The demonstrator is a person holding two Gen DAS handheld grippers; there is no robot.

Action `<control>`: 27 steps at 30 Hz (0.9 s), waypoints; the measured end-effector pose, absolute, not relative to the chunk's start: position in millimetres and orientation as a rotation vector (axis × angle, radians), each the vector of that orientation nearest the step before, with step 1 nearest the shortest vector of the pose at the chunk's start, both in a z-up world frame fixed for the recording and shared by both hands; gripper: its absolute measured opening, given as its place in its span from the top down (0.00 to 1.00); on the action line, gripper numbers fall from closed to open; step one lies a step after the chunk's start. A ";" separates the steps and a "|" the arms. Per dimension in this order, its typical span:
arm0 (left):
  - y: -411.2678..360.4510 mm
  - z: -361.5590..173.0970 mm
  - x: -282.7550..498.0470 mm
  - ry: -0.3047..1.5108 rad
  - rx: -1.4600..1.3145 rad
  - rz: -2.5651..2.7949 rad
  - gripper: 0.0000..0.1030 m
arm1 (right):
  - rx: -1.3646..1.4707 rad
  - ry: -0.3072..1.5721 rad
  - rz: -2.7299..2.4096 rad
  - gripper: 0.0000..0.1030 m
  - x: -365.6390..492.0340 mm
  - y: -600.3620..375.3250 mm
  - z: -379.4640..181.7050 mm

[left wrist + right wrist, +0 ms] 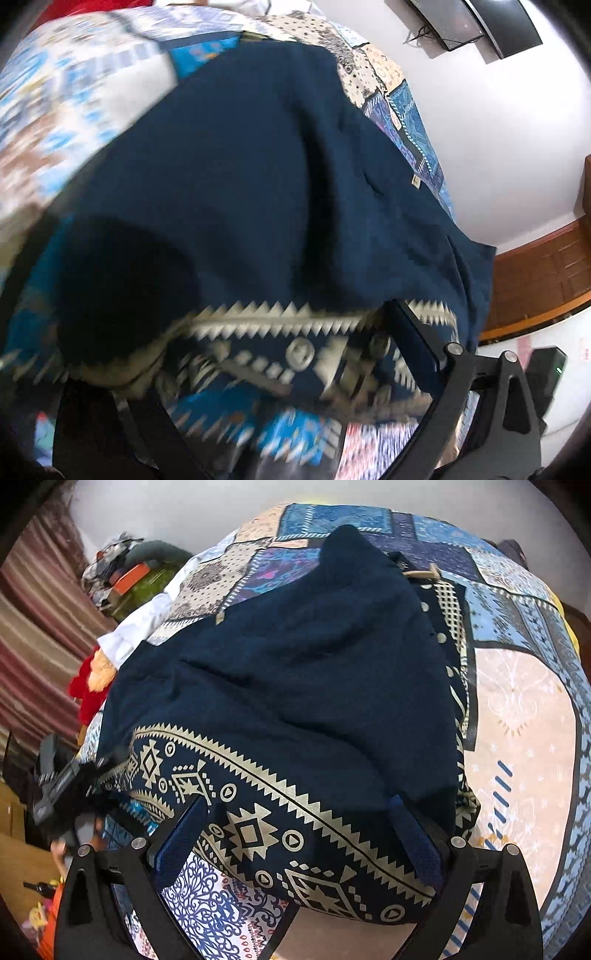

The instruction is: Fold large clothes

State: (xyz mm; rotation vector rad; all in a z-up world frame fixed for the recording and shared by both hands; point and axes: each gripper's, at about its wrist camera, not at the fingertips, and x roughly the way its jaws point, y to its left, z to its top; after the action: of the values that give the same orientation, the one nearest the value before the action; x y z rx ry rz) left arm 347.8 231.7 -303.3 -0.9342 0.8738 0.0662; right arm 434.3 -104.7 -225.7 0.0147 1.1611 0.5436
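The navy garment [295, 672] lies on the patchwork bedspread [524, 716], its gold-printed hem [258, 812] nearest. Right gripper [299, 845] and left gripper [236, 369] stand spread, unclamped, over that hem. Soft, limp, probably light: pinch the hem's corners.

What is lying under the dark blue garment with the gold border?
The dark blue garment lies on a patchwork bedspread, which shows around it on all sides. Whether anything else lies beneath the garment cannot be seen, because the cloth covers that part.
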 end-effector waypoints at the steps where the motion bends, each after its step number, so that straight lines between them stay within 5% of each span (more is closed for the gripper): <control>1: 229.4 -302.5 353.6 0.871 -0.922 0.071 0.18 | 0.012 1.160 0.548 0.05 434.3 -104.3 -225.7; 3: 228.4 -297.1 365.9 0.865 -0.887 0.111 0.35 | 0.010 1.160 0.557 0.05 434.5 -104.1 -225.4; 5: 231.5 -290.4 372.0 0.858 -0.871 0.141 0.63 | 0.012 1.162 0.564 0.05 434.2 -107.7 -223.5; 8: 230.9 -268.7 375.7 0.837 -0.799 0.160 0.80 | 0.039 1.174 0.575 0.05 434.6 -109.5 -220.6; 20: 209.0 -197.6 292.0 0.763 -0.506 0.173 0.85 | -0.108 1.050 0.655 0.05 396.2 -51.6 -167.0; 27: 223.3 -216.9 249.3 0.805 -0.522 0.257 0.85 | -0.356 1.174 0.732 0.04 373.1 41.3 -235.8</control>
State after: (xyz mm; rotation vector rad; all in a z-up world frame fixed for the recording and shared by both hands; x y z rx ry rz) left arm 249.3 223.3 -216.9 -0.5221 0.8049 0.2569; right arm 373.1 41.3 -235.8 -0.3565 1.1736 0.7317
